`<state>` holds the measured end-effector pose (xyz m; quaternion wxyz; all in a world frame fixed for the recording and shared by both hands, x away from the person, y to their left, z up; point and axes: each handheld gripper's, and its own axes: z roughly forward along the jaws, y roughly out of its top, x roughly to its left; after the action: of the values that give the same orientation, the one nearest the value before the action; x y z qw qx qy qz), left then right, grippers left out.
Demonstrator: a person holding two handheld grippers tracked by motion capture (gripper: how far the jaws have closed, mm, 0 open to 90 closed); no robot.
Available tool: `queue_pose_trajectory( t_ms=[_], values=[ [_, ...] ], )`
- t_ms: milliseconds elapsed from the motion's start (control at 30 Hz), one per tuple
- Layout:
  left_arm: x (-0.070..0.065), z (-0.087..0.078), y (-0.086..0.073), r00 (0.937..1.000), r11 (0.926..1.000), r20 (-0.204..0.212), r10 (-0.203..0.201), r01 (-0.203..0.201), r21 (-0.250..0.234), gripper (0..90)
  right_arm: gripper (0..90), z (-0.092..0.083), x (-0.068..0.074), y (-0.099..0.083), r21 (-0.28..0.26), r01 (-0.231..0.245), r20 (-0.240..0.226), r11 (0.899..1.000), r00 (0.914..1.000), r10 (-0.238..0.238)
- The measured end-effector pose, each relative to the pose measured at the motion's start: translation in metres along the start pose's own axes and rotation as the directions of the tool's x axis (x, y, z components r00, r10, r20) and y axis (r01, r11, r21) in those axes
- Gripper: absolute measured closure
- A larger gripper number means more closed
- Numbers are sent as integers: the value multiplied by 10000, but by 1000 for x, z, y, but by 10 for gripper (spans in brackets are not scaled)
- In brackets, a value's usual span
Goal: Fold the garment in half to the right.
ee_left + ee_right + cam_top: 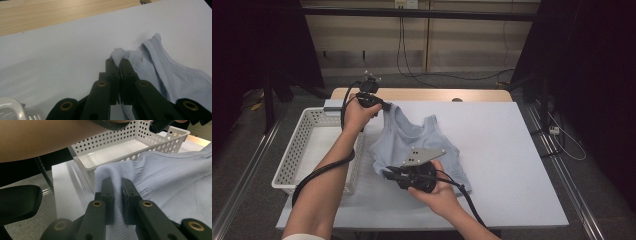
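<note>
We see a pale blue tank top of ribbed, partly perforated knit, lying on the white sheet over the bench, just right of a white perforated plastic basket. The left claw is closed on a bunched shoulder strap at the garment's far edge; the right claw is closed on the thick ribbed hem at its near-left corner. The strap grip takes in only a small tuft, so we judge that a firm pull could slip it free. The soft knit may also stretch or sag between the two claws and snag on the basket's rim.
</note>
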<state>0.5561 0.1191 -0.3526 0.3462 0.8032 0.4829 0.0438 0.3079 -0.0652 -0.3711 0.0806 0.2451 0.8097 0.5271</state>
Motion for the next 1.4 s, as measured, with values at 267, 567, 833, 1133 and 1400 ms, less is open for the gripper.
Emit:
queue_pose_trajectory(
  t_ms=[267, 567, 833, 1133, 1400],
  values=[
    [3, -6, 2, 9999, 10000, -151, 43, -43, -12, 874, 829, 6, 2, 5, -104, -38, -139, 9999, 9999, 36],
    [1, -2, 2, 9998, 10000, -177, 38, -37, 52, 874, 831, -2, -5, 3, -222, -105, -16, 9997, 9999, 105],
    [-3, 1, 5, 9998, 10000, -195, -41, 40, -11, 874, 832, -10, -9, 2, -370, -160, 115, 9992, 9998, 164],
    [-3, 3, 4, 9994, 9999, -311, -153, 152, -28, 874, 833, -24, -18, -3, -529, -320, 439, 9981, 9984, 343],
    [-5, 8, 5, 9988, 9999, -456, -150, 151, 10, 873, 834, -33, -24, -10, -612, -475, 659, 9970, 9965, 515]
  ],
)
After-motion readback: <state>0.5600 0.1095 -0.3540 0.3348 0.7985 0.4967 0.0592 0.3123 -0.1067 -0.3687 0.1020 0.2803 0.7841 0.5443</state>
